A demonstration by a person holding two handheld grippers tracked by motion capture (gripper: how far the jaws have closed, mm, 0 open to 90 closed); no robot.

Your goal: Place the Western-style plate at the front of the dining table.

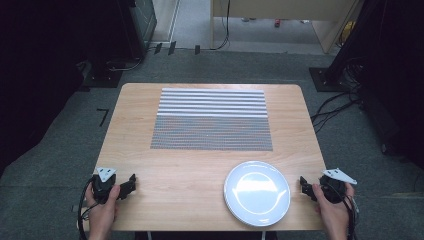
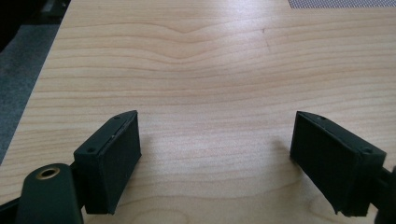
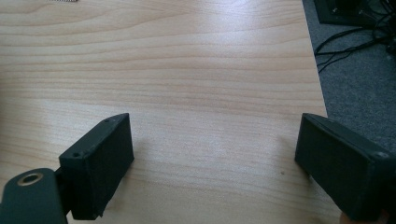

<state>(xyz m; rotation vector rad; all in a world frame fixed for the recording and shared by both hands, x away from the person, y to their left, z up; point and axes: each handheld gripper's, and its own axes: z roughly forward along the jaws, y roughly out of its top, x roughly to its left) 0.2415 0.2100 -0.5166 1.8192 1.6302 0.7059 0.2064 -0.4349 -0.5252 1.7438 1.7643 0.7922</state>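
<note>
A white plate [image 1: 257,192] lies on the wooden table [image 1: 200,165] near its front right. A grey striped placemat [image 1: 212,119] is spread across the far middle. My left gripper [image 1: 131,184] rests at the front left corner, held by a hand, jaws open with bare wood between them [image 2: 215,154]. My right gripper [image 1: 303,184] sits just right of the plate at the table's right edge, jaws open and empty [image 3: 212,163]. The placemat's corner [image 2: 341,3] shows at the top of the left gripper view.
Grey carpet [image 1: 65,135] surrounds the table. Black cables [image 1: 335,107] run over the floor at the right, also seen as cables [image 3: 355,42] past the table's right edge. Dark equipment stands [image 1: 115,55] are at the far left and right.
</note>
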